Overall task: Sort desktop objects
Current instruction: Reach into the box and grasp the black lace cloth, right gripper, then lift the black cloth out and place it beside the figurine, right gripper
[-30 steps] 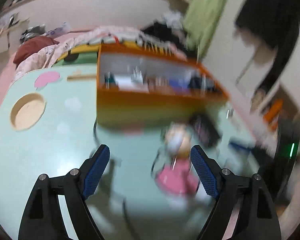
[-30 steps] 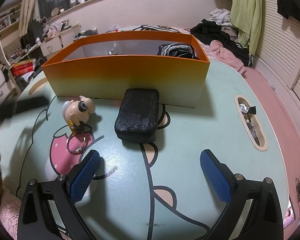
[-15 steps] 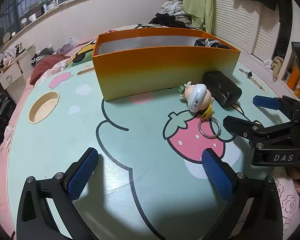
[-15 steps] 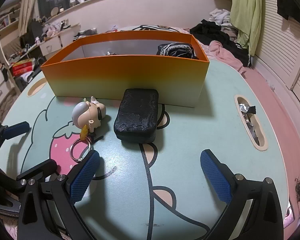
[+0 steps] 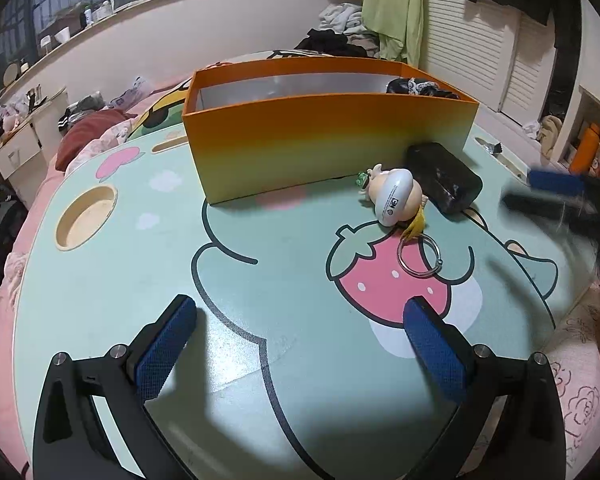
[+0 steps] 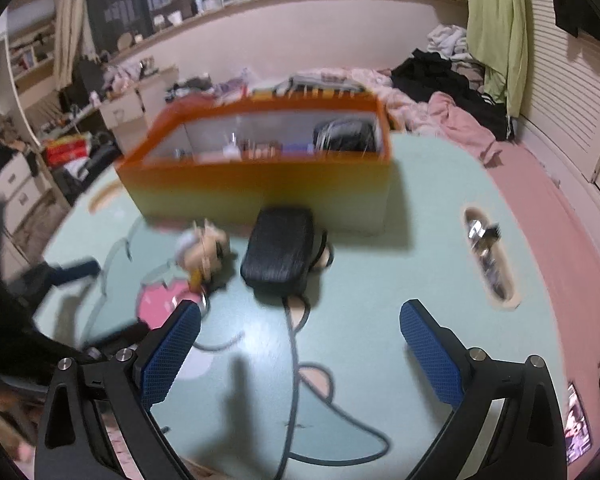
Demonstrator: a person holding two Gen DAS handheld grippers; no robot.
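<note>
A cartoon figurine keychain (image 5: pixel 394 196) with a metal ring (image 5: pixel 418 256) lies on the mint table (image 5: pixel 140 280) in front of an orange box (image 5: pixel 328 144). A black case (image 5: pixel 442 182) rests beside it, against the box wall. My left gripper (image 5: pixel 296 340) hovers open over the table, well short of the keychain, nothing between its fingers. In the right wrist view the same figurine keychain (image 6: pixel 202 250) and black case (image 6: pixel 280 252) lie ahead of my right gripper (image 6: pixel 300 340); its jaws are closing on nothing. The orange box (image 6: pixel 260 176) holds several small items.
A round cup recess (image 5: pixel 86 216) is sunk in the table at the left. A slot recess (image 6: pixel 488 256) with foil scraps sits at the right. Bedding and clothes (image 6: pixel 452 92) lie behind the table. The right gripper shows blurred at the left view's right edge (image 5: pixel 556 196).
The left gripper widened and sank toward the table. The right gripper rose, so the box's inside now shows, and its fingers narrowed a little. The figurine has rolled over since a second ago.
</note>
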